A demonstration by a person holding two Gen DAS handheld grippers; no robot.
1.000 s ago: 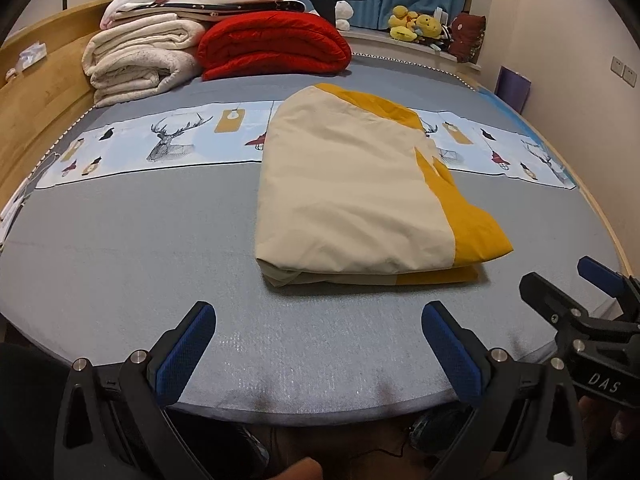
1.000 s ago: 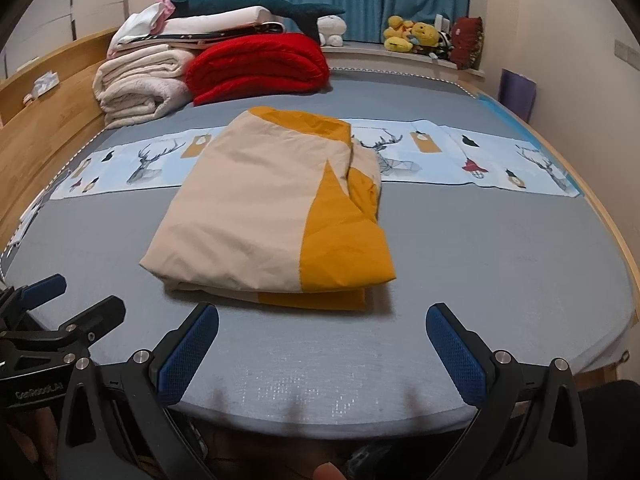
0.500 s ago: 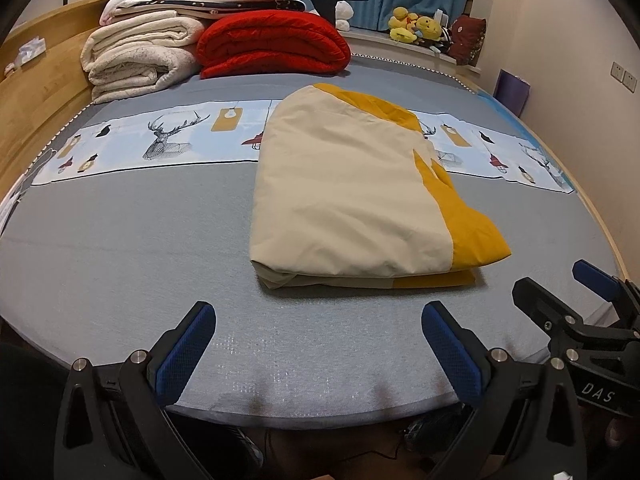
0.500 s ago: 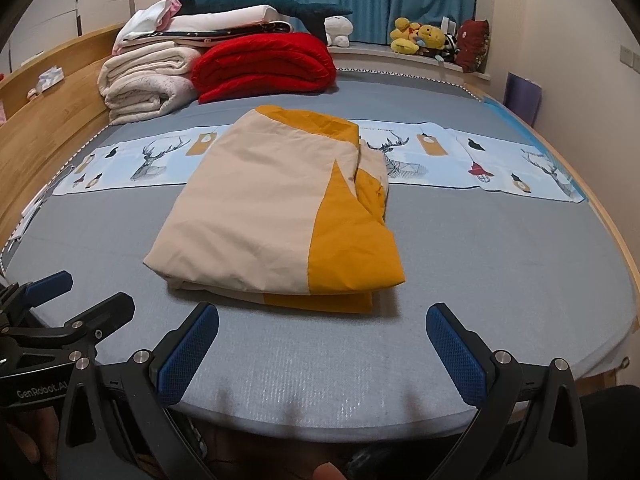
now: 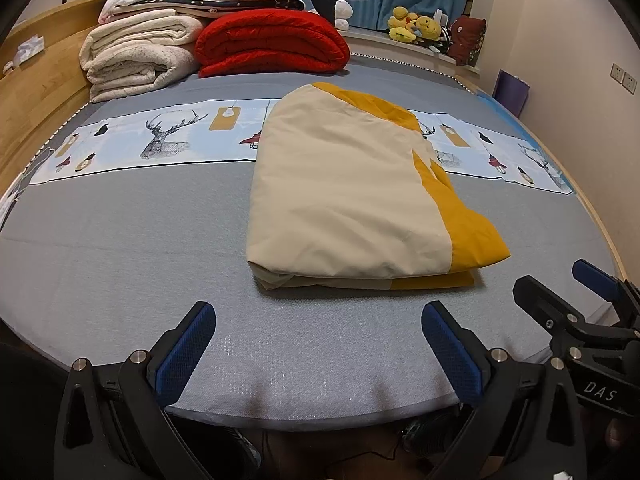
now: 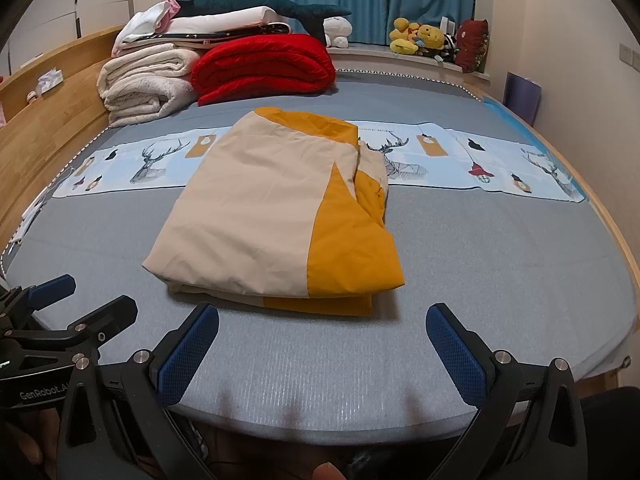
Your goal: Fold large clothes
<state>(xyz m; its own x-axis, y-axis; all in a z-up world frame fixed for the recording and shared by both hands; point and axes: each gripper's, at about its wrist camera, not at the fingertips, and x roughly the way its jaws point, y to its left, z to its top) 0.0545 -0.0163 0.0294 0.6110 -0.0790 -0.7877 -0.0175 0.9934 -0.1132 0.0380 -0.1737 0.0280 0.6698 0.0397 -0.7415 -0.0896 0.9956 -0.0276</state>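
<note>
Both tongs have drawn back slightly toward the near edge of the bed [image 5: 120, 264] over the last second; left tongs [image 5: 316, 344] and right tongs [image 6: 320, 344] hang released, grasping nothing. Folding appears complete. Next move: probably withdrawal, or a final half-fold. The cream-and-yellow garment [image 5: 352, 200] lies mid-bed as a layered rectangle, yellow band right, edges slightly uneven.

Both views low, facing bed [image 5: 120, 264] headward
</note>
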